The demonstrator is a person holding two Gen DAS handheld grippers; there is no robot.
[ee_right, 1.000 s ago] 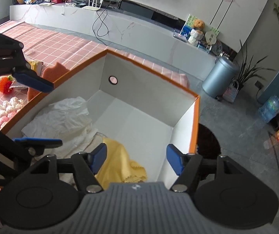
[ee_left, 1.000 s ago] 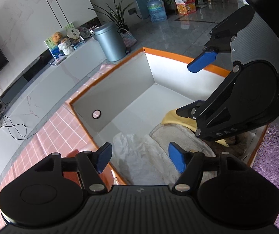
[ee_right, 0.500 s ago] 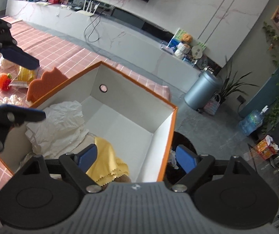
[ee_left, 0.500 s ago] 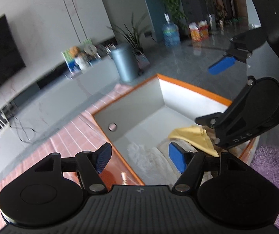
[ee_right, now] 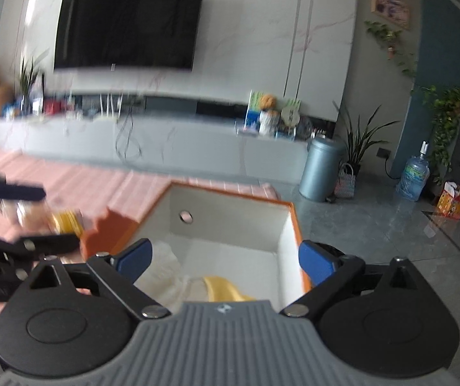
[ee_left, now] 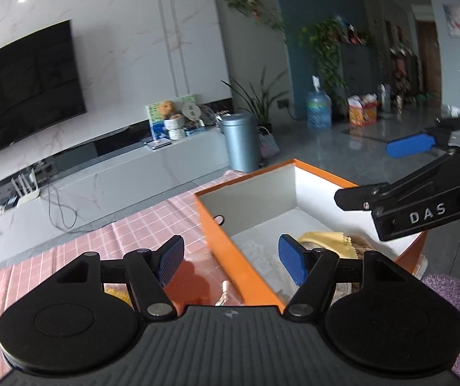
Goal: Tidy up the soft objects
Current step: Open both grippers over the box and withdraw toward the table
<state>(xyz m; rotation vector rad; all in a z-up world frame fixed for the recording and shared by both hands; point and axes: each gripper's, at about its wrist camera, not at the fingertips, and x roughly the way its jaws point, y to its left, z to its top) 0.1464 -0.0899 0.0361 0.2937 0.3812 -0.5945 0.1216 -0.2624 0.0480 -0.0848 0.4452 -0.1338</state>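
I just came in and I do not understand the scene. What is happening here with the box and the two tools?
A person holds a gripper in each hand above an orange box on a table with a pink checked cloth. A yellow cloth and a white cloth already lie inside the box. The left gripper is open and empty. The right gripper is opening its jaws, with nothing between them. Some items lie on the table beside the box, too blurred to name.

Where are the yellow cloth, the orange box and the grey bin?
yellow cloth (ee_left: 325, 238): left wrist view, its scalloped top.
orange box (ee_right: 230, 193): right wrist view, far rim.
grey bin (ee_right: 321, 169): right wrist view, its side.
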